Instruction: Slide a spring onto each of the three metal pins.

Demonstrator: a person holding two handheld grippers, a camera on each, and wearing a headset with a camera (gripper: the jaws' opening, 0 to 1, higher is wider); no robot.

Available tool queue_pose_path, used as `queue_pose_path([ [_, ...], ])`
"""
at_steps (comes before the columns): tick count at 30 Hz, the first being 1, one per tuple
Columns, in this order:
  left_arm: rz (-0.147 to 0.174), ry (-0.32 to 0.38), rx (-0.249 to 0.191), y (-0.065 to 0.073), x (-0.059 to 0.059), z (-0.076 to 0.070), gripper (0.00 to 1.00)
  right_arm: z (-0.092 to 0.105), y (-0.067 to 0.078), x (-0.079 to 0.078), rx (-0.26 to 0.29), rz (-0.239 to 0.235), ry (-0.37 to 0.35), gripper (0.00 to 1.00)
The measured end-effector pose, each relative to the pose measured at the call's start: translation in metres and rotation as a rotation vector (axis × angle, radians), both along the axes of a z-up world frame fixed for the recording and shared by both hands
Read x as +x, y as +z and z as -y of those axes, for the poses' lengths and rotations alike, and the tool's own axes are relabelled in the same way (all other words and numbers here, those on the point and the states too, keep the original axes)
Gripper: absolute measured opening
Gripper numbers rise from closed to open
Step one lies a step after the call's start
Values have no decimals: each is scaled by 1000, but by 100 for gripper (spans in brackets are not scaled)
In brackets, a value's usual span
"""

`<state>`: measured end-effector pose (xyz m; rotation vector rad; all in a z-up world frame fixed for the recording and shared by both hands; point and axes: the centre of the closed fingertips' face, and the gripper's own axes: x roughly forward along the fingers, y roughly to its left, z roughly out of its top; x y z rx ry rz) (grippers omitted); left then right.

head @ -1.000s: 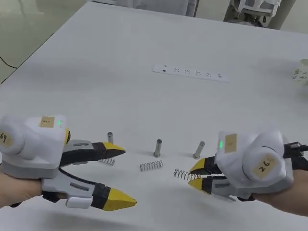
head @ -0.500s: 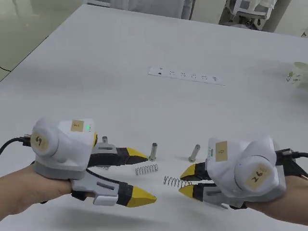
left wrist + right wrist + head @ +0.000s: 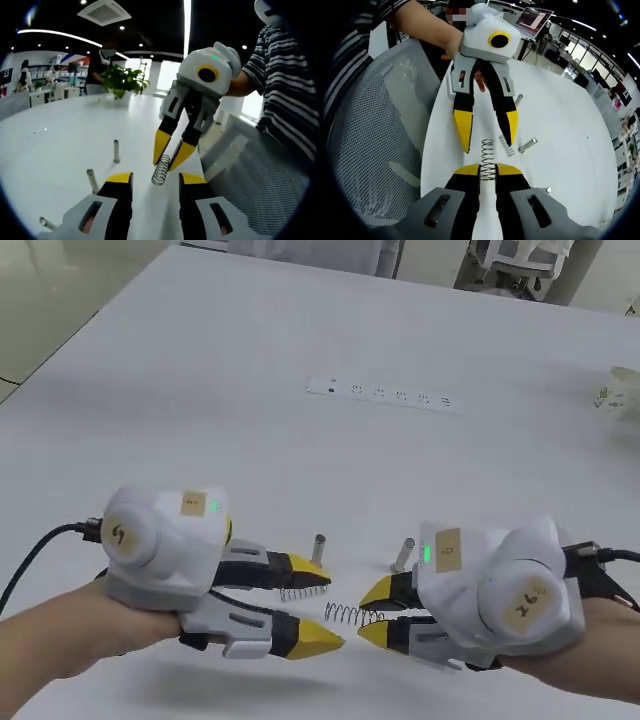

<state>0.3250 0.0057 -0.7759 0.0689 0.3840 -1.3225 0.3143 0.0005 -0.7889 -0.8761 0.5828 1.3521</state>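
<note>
While the right gripper (image 3: 372,612) pinches a seemingly light, bendy spring (image 3: 343,615) by one end at lower centre, the left gripper (image 3: 330,610) gapes wide by its free end.

The left gripper (image 3: 335,610) and the right gripper (image 3: 362,612) both have white housings, black jaws with yellow tips and a small green light. The spring (image 3: 345,615) and the pins (image 3: 319,548) are silvery grey against the white table (image 3: 300,440), which also bears a white power strip (image 3: 385,395). The person's shirt (image 3: 285,90) is striped black and white.
</note>
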Motion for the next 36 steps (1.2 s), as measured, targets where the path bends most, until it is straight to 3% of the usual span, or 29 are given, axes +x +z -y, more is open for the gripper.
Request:
queue_pose_path([
  [17,26,-60,10,-1,-4,9,5,-1,4,-1,28,-15,-13,8],
  [22,42,-65,8,0,-5,10,4,-1,4,0,35,-22,-21,8],
  [36,31,-108,16,-1,-11,14,2,2,0,-2,47,-50,-46,8],
])
